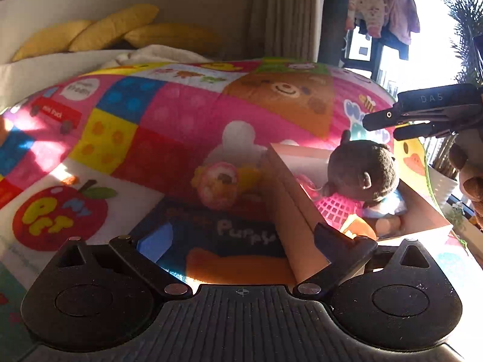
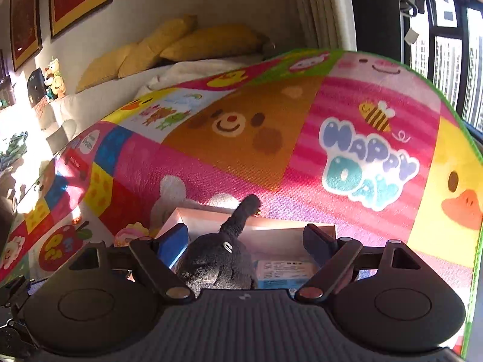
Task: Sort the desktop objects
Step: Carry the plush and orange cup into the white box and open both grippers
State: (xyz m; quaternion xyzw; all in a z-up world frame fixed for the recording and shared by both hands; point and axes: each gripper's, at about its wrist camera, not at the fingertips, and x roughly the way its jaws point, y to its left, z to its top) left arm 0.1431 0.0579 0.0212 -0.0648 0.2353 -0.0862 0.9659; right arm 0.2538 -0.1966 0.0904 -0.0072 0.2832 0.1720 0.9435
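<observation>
Between the spread fingers of the right gripper [image 2: 246,241], a dark grey plush elephant [image 2: 222,259] sits unclamped, its trunk pointing up over the far rim of the open cardboard box [image 2: 211,215] below. Beside that box's near wall, the left gripper [image 1: 241,235] hovers wide open and holds nothing, above a dark blue "Puppy" picture book [image 1: 229,232] lying flat; inside the box lies a brown plush bear [image 1: 366,172]. Beyond, the bright patchwork play mat [image 2: 302,150] extends bare to its green edge.

Brown plush doll [image 1: 366,175] sits upright in cardboard box [image 1: 297,211], w/ pink basket [image 1: 333,209].
</observation>
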